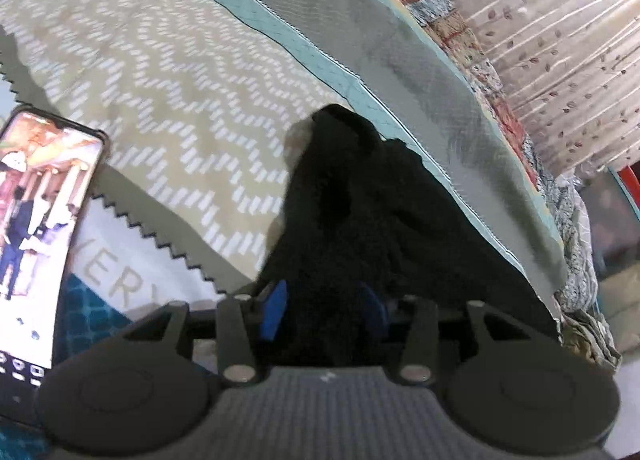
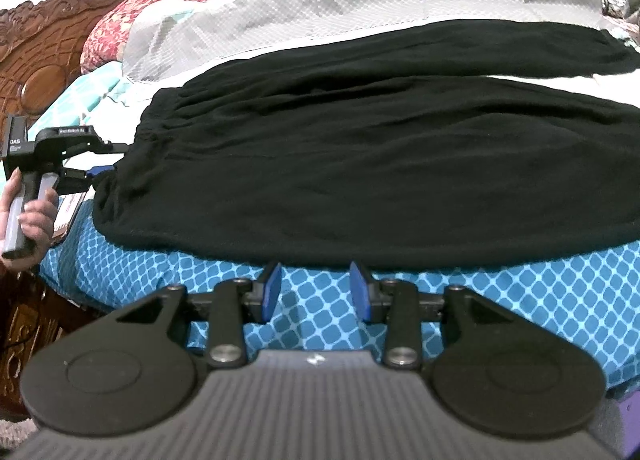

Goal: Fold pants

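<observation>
We had the black pants (image 2: 360, 148) spread flat on the bed, lying across the blue patterned sheet (image 2: 520, 300) with the two legs running away to the right and the gathered waistband at the left, a grey quilt (image 2: 360, 4) just behind them. The left gripper (image 1: 324, 312) had taken the waist end: dark cloth filled the gap between its blue pads, and the jaws stood partly closed on that bunch. A phone (image 1: 36, 240) lay close by on the bedding. The right gripper (image 2: 316, 292) hung just short of the near hem, its jaws partly open with only sheet between them, holding nothing. We judged the first fold was only being set up. Next, the right gripper needed to reach forward and pinch the near edge, so both could lift one leg over the other.
</observation>
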The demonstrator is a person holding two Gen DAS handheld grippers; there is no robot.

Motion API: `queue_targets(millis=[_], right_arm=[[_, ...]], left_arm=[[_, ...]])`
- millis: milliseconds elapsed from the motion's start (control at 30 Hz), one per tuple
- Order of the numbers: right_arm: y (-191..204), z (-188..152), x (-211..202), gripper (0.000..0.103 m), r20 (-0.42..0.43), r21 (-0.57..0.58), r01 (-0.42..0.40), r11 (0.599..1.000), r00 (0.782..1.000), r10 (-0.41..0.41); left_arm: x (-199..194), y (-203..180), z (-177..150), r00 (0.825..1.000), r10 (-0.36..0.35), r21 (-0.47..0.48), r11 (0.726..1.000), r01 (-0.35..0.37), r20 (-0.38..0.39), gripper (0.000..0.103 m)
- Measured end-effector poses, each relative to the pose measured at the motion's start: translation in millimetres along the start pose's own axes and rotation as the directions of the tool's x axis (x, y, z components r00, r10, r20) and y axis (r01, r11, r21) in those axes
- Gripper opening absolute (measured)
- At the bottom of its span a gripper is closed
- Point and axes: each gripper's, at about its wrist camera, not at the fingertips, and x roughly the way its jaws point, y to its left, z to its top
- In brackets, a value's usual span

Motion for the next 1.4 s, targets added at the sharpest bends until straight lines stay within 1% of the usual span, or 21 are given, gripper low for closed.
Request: queue_targets(millis=[100,167,333,367,433,533,600,633,667,733,800,867,933,967,1000,1067,1133,1167,1267,1300,1400], right_arm=[[1.1,0.6,1.4,0.041,-0.004,-0.005,-0.001,1.000,1.000,0.001],[1.5,1.0,1.8,0.041,-0.006,-0.006,-0.001,1.000,1.000,0.001],[2.5,1.5,2.1,0.041,-0.006,-0.010,-0.004,1.000,1.000,0.004],[2.8,1.5,1.8,0.041,-0.005,-0.012,-0.004,1.000,1.000,0.004],[3.2,1.0,1.3,0.041,-0.003,-0.013,-0.003,1.000,1.000,0.003],[3.0,0.5,1.3,0.041,-0.003,-0.006,0.001,1.000,1.000,-0.001],[3.1,0.5,1.6,0.041,-0.003,-0.003,0.002,1.000,1.000,-0.002],[3.7,0.5,1.8,0.041,-0.003,-0.003,0.002,1.000,1.000,-0.002],[4.1,0.4,1.9,0.041,-0.003,-0.004,0.002,1.000,1.000,-0.002],[5.8,0.4,1.6,0.041,-0.003,-0.010,0.001,1.000,1.000,-0.001],[6.6,0.2,1.4,0.041,-0.002,-0.013,0.003,1.000,1.000,-0.003],[6.0,0.1,1.3,0.041,-0.001,-0.012,0.006,1.000,1.000,-0.006],[3.1,-0.1,2.2,0.041,-0.003,0.000,0.010,1.000,1.000,-0.010],[1.6,-0.2,3.2,0.042,-0.006,0.007,0.011,1.000,1.000,-0.010],[0.6,-0.3,4.5,0.042,-0.009,0.013,0.011,1.000,1.000,-0.011],[0.4,0.0,8.6,0.042,-0.021,0.020,0.005,1.000,1.000,-0.005],[2.5,0.5,13.8,0.042,-0.037,0.018,-0.008,1.000,0.999,0.009],[4.6,0.6,15.4,0.042,-0.042,0.011,-0.015,1.000,0.999,0.016],[13.0,-0.3,13.5,0.042,-0.037,-0.034,-0.021,0.999,0.999,0.019],[14.4,-0.7,11.7,0.043,-0.030,-0.048,-0.018,0.999,0.999,0.017],[10.8,-0.7,9.8,0.044,-0.024,-0.043,-0.008,0.999,1.000,0.007]], left_arm=[[-5.8,1.0,-0.7,1.000,0.005,0.008,1.000,-0.005,0.013,0.041],[-7.7,2.3,-1.6,1.000,-0.009,0.012,1.000,0.009,0.007,0.041],[-5.4,1.5,-7.2,1.000,-0.004,0.046,0.999,0.005,-0.029,0.039],[-5.0,1.2,-8.3,0.999,-0.007,0.047,0.999,0.008,-0.033,0.038],[-5.7,1.3,-10.7,0.999,-0.018,0.048,0.999,0.020,-0.037,0.030],[-7.0,-3.1,-13.5,0.998,-0.045,0.061,0.997,0.047,-0.042,0.029],[-5.3,-6.8,-15.5,0.998,-0.036,0.076,0.996,0.039,-0.043,0.028],[-4.8,-8.4,-16.5,0.999,-0.014,0.086,0.996,0.017,-0.035,0.016],[-5.5,-9.8,-17.4,1.000,0.017,0.095,0.995,-0.015,-0.020,0.007],[-11.9,-9.6,-19.5,0.999,0.047,0.092,0.995,-0.048,0.014,0.007],[-32.0,-12.0,-25.4,0.997,0.032,0.103,0.994,-0.038,0.067,0.006],[-65.6,-15.2,-37.4,0.989,-0.030,0.117,0.993,0.013,0.147,0.006],[-94.8,-13.8,-52.3,0.974,-0.075,0.130,0.990,0.048,0.214,0.006],[-104.0,-13.7,-59.9,0.967,-0.071,0.140,0.989,0.037,0.243,0.006],[-107.4,-10.5,-68.1,0.965,-0.042,0.147,0.989,0.004,0.258,0.006],[-95.3,-2.0,-73.8,0.975,0.042,0.133,0.989,-0.072,0.220,0.006],[-73.6,12.8,-74.1,0.982,0.124,0.077,0.988,-0.136,0.143,0.009],[-71.7,17.9,-73.4,0.982,0.128,0.051,0.989,-0.136,0.137,0.010],[-84.1,14.9,-64.2,0.983,0.078,0.026,0.996,-0.083,0.166,0.017],[-89.7,10.5,-60.4,0.979,0.079,0.035,0.996,-0.087,0.189,0.021],[-100.4,-8.0,-43.9,0.964,0.065,0.102,0.990,-0.094,0.257,0.022]])
